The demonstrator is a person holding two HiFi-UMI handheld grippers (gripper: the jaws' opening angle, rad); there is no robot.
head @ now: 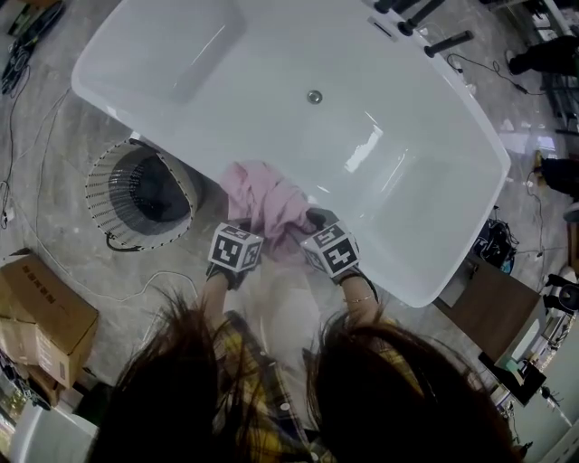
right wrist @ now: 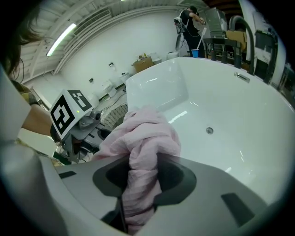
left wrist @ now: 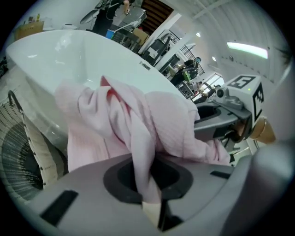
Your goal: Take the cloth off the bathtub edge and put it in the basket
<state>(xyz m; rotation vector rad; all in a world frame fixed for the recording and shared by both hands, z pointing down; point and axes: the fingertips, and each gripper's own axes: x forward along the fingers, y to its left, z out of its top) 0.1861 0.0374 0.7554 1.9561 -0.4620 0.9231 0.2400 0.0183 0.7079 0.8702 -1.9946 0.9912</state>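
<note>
A pink cloth (head: 264,204) lies bunched over the near edge of the white bathtub (head: 425,217). My left gripper (head: 242,237) is shut on a thin fold of the pink cloth (left wrist: 140,152), which runs down between its jaws. My right gripper (head: 312,231) is shut on a thicker bunch of the pink cloth (right wrist: 140,179). The two grippers sit side by side at the rim, each visible in the other's view. A round wire basket (head: 145,192) with a dark inside stands on the floor left of the cloth, against the tub.
A cardboard box (head: 41,316) sits on the floor at lower left. Cables (head: 14,108) trail across the floor on the left. Black taps (head: 425,27) stand at the tub's far rim, and the drain (head: 314,96) is in its middle. Furniture and gear crowd the right side.
</note>
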